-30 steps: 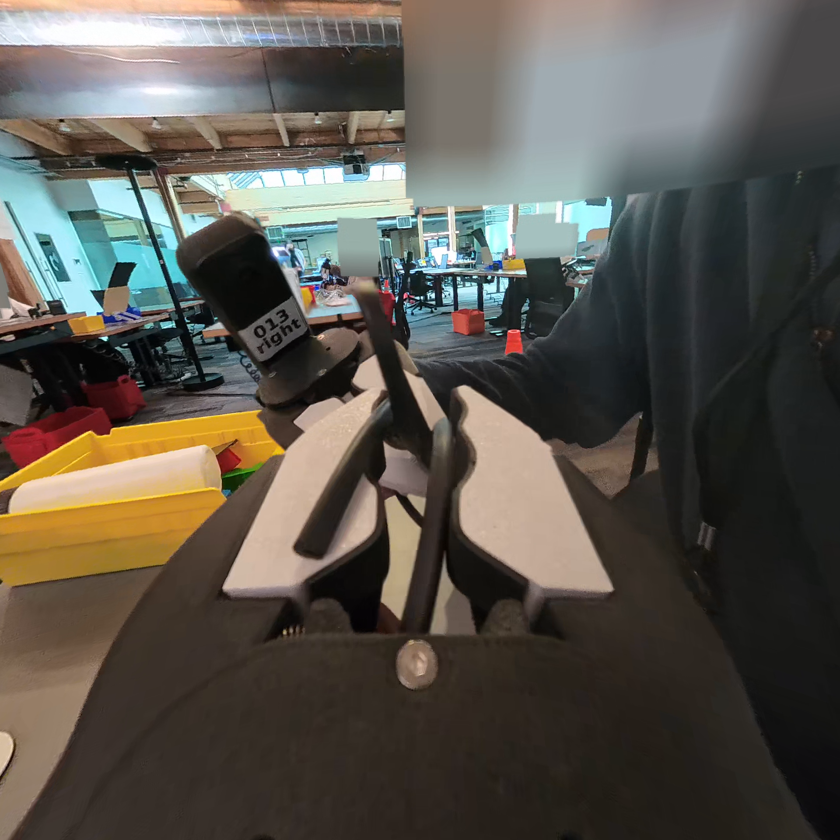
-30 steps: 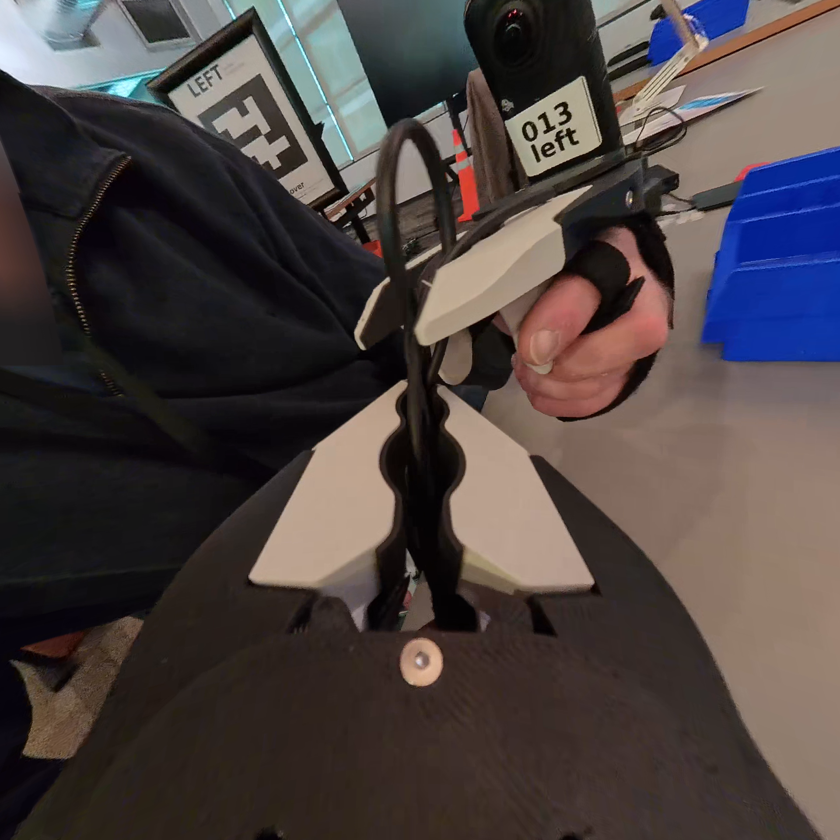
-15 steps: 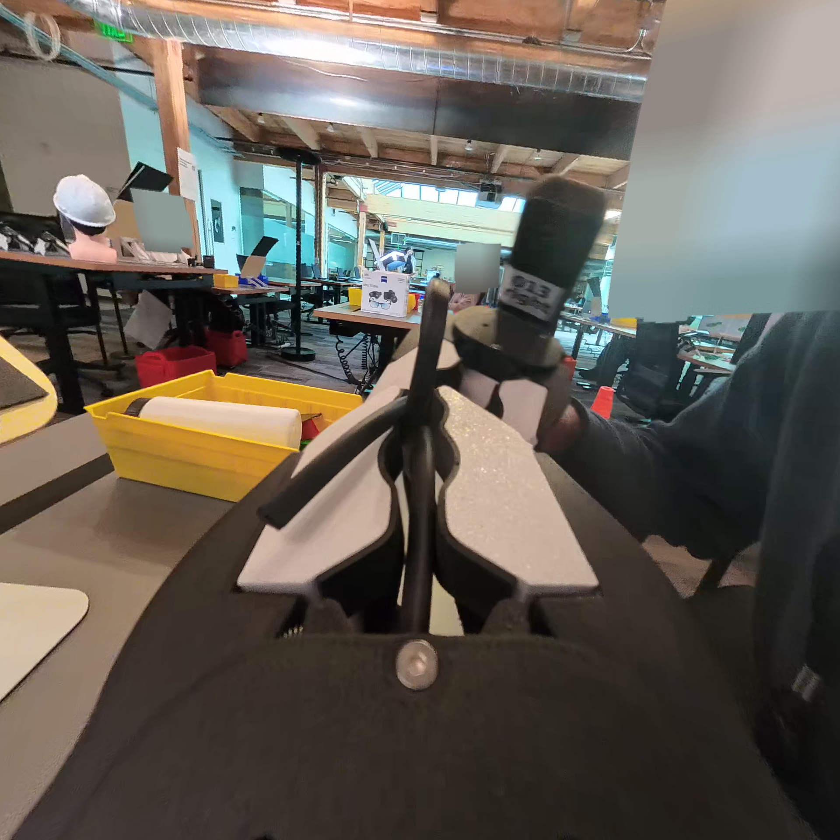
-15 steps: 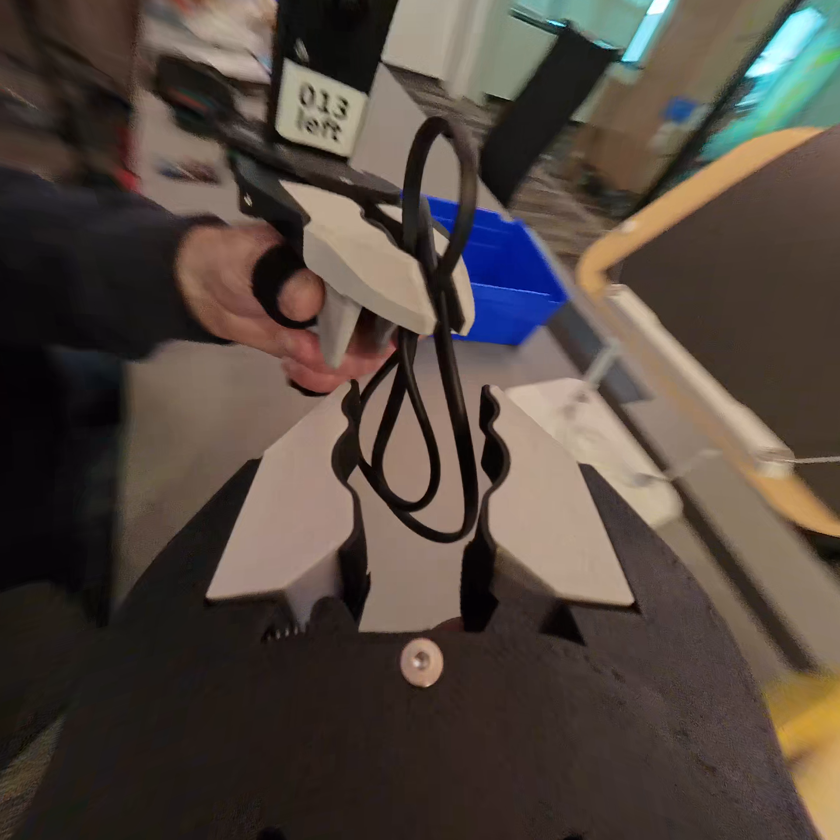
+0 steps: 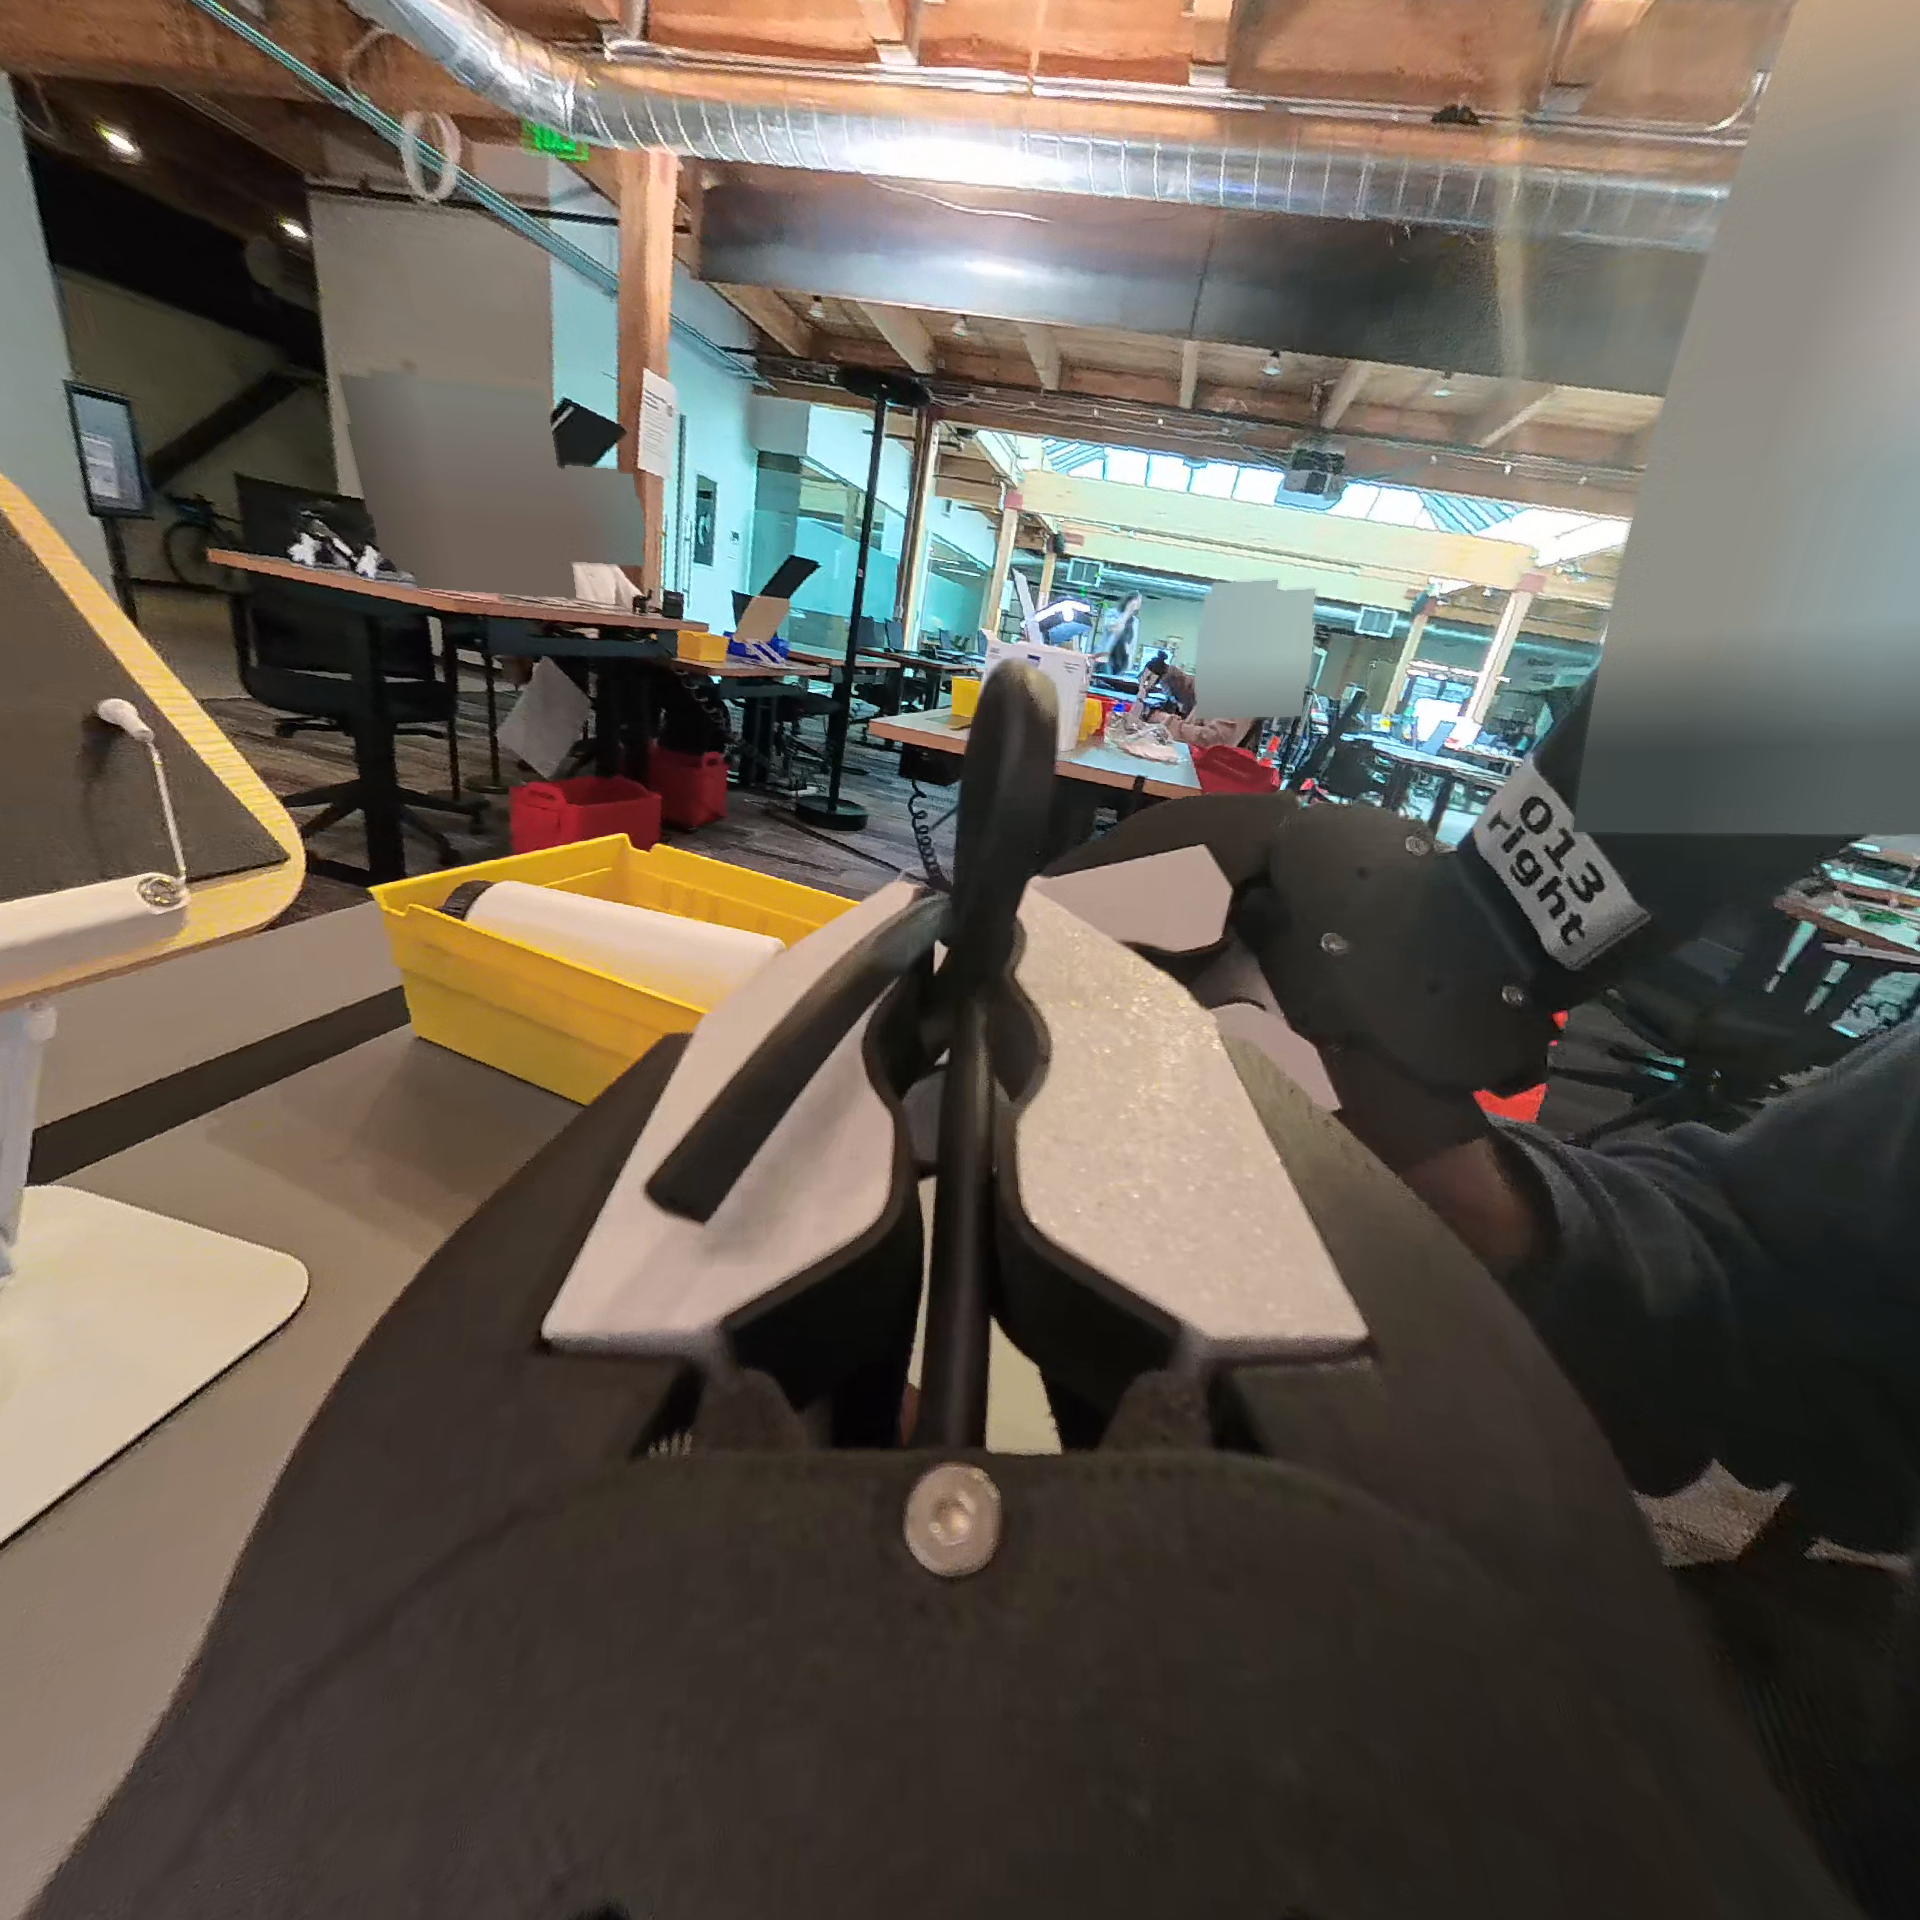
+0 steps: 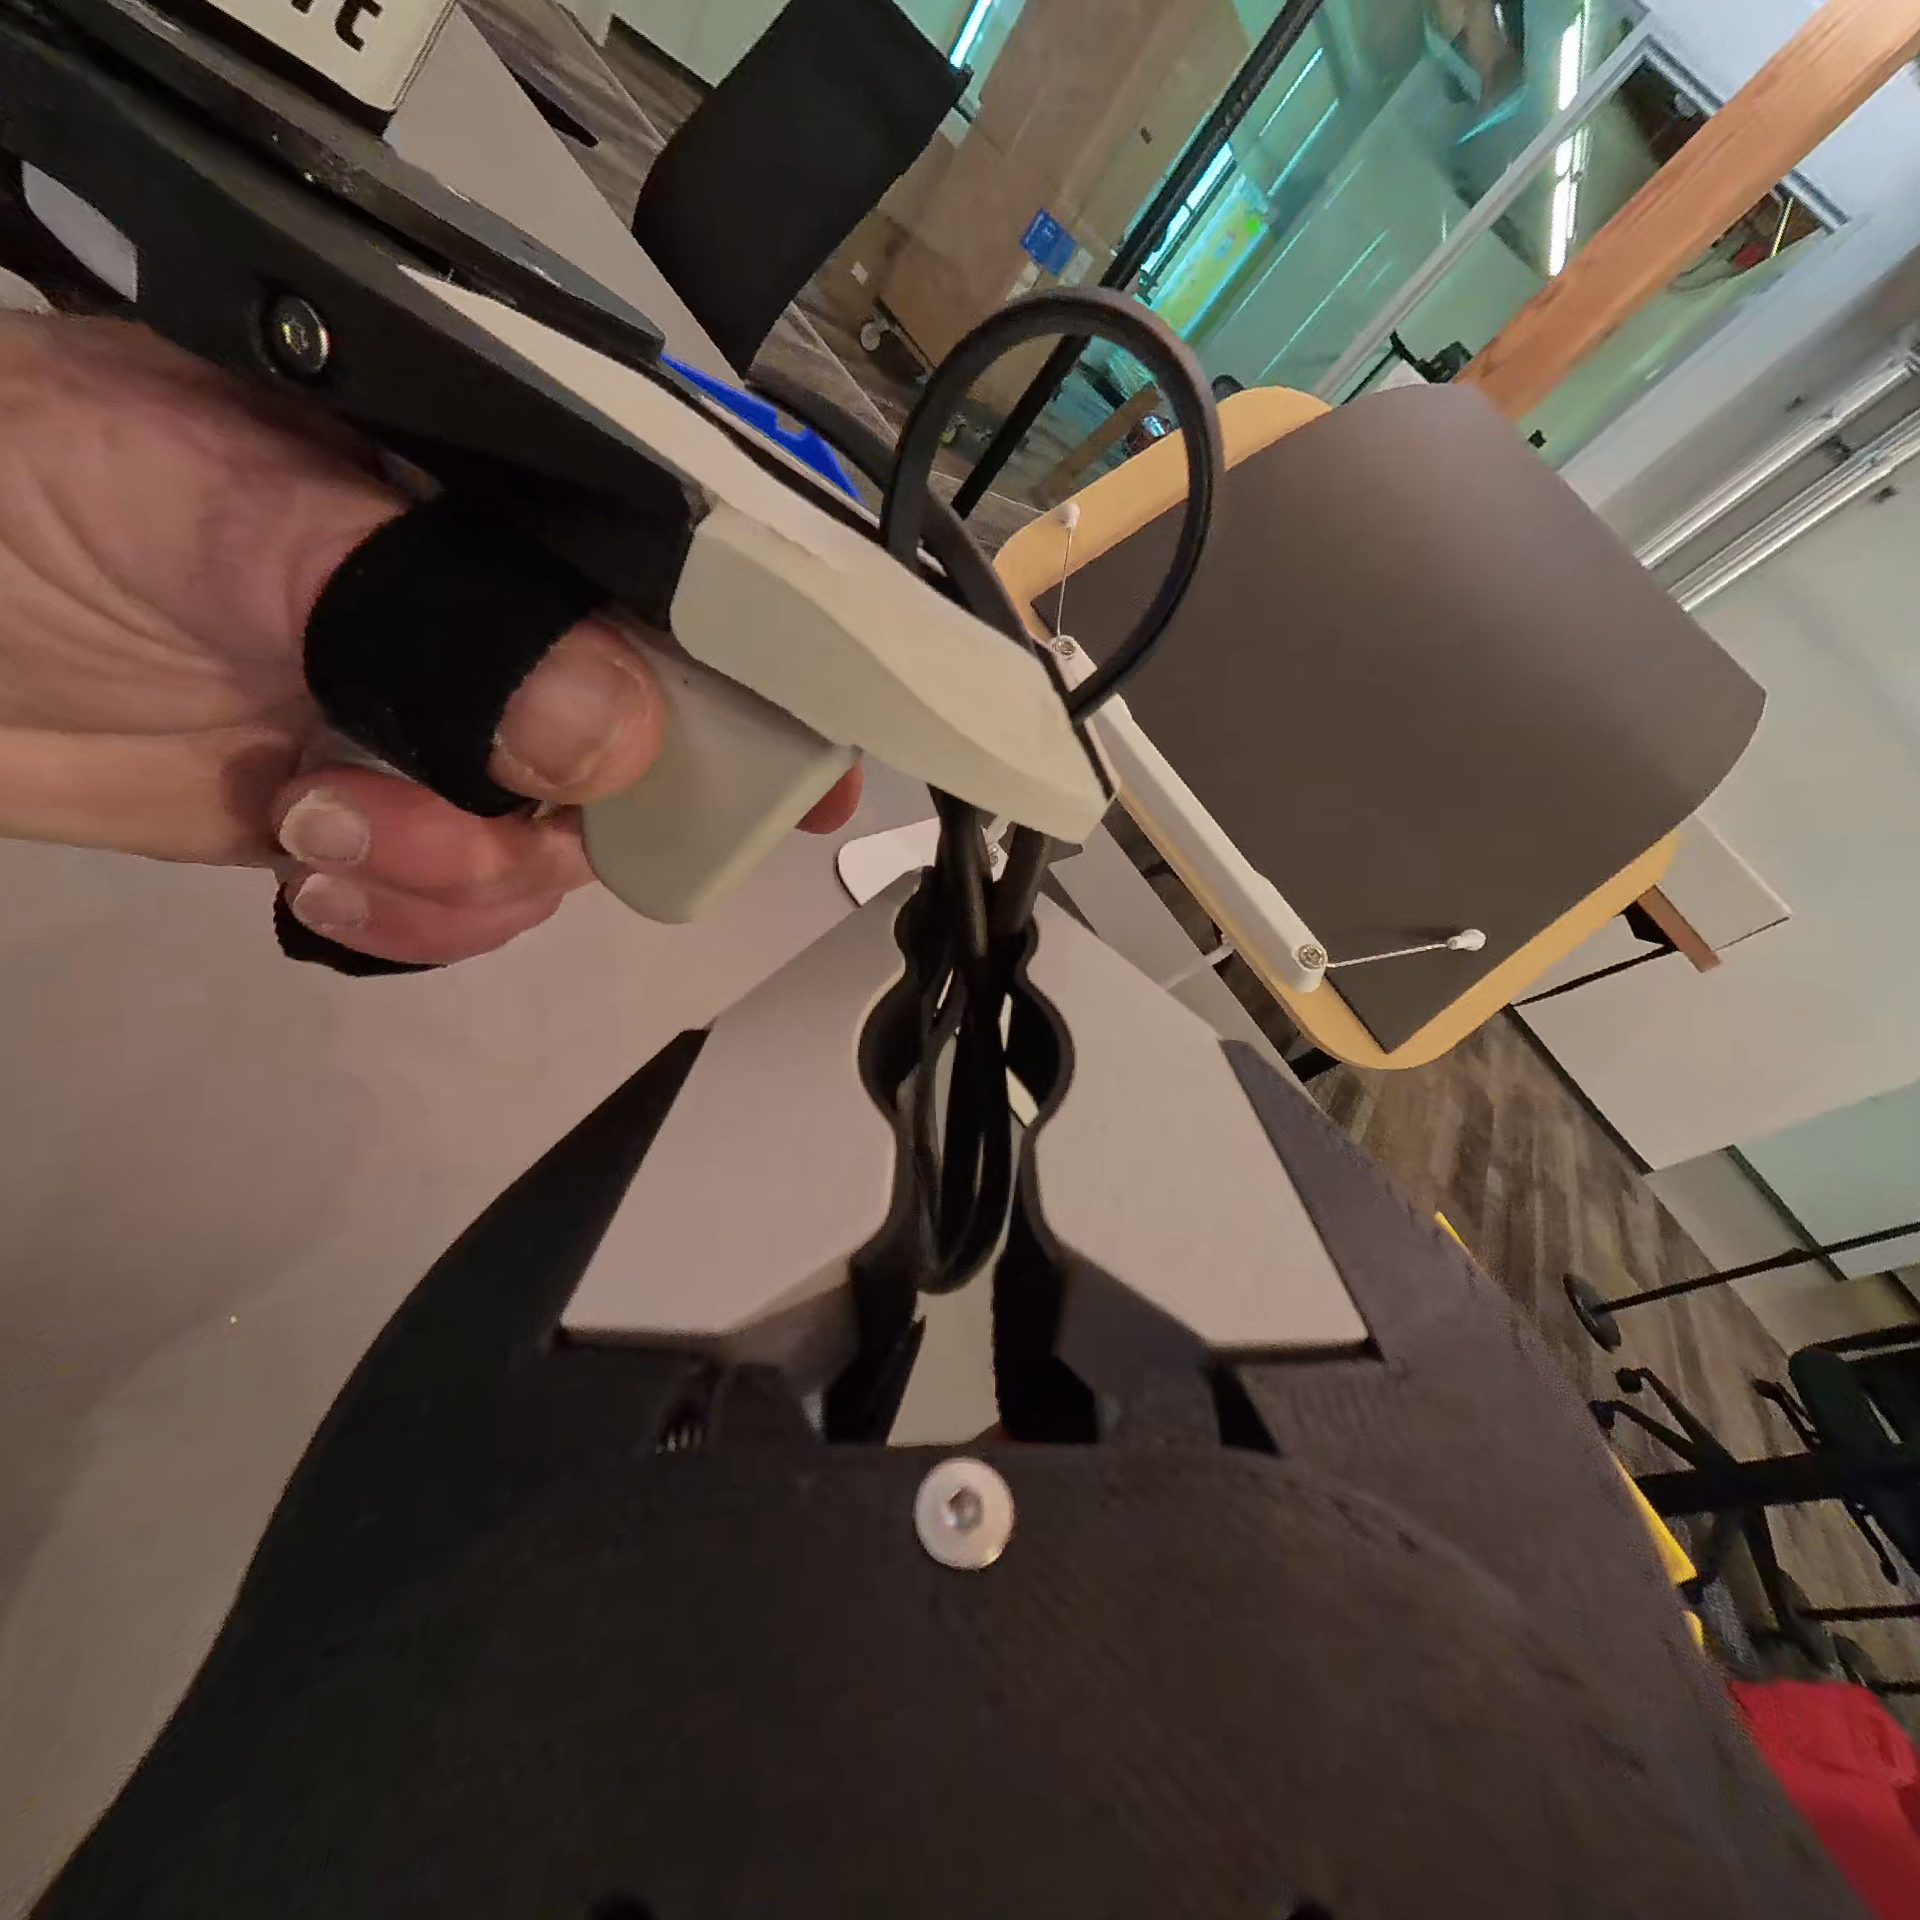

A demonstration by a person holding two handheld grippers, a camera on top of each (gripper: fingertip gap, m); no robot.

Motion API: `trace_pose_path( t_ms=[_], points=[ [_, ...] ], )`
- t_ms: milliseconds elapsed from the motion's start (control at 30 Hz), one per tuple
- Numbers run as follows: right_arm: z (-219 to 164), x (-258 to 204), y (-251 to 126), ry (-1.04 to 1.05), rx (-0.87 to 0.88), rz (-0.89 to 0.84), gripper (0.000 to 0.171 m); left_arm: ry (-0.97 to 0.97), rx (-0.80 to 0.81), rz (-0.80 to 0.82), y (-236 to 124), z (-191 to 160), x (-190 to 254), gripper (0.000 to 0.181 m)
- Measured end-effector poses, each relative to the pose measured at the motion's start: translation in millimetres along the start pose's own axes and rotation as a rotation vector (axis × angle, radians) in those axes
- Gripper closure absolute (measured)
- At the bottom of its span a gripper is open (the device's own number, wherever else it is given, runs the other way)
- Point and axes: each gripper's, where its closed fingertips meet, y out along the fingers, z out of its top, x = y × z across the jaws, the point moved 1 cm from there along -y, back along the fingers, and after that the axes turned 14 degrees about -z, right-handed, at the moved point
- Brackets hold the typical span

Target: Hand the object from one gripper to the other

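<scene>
Pinching the black cable (image 5: pixel 971 1174), your left gripper (image 5: pixel 961 935) is closed on it above the grey table (image 5: pixel 260 1101); your right gripper (image 6: pixel 961 935) (meeting it nose to nose) also clamps its strands, beside the yellow bin (image 5: pixel 520 997).

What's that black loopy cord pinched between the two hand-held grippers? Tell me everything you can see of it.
The black cord is thin, smooth and rubbery-looking, bent into several loops. In the right wrist view one round loop stands above the left hand-held gripper, whose pale fingers are closed on it; the strands then run down into the closed right hand-held gripper, with a smaller loop bunched between its fingers. In the left wrist view a blunt cut end lies across one pale finger. It hangs in the air, touching only the two grippers.
</scene>
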Motion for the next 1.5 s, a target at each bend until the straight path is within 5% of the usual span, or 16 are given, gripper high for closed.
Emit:
trace_pose_path(
  t_ms=[267, 500, 733, 933, 1067, 1300, 1500],
  points=[
    [-3.7, -7.3, -1.2, 0.069, -0.018, 0.196, 0.166, 0.001, -0.002, -0.002, -5.3, -3.5, -2.3, 0.17],
    [-2.8, -31.8, -21.4, 0.345, 0.004, 0.696, 0.167, 0.097, -0.047, -0.131, -7.3, -8.2, 12.4, 0.148],
    [-1.7, -45.4, -43.9, 0.369, 0.001, 1.016, 0.166, 0.128, -0.099, -0.275, -4.6, -19.6, 26.4, 0.141],
    [5.1, -48.6, -69.6, 0.455, 0.02, 1.331, 0.166, 0.17, -0.128, -0.375, -1.1, -26.6, 42.1, 0.169],
    [8.6, -48.1, -81.6, 0.513, 0.031, 1.521, 0.166, 0.196, -0.133, -0.427, 1.3, -25.7, 51.7, 0.172],
    [7.8, -26.6, -29.2, 0.477, 0.076, 1.011, 0.154, 0.036, -0.036, -0.208, -7.4, -10.9, 8.2, 0.173],
    [-8.3, -8.3, -6.5, 0.112, 0.026, 0.422, 0.138, -0.088, 0.038, -0.113, -8.3, -8.4, -12.0, 0.174]
  ],
)
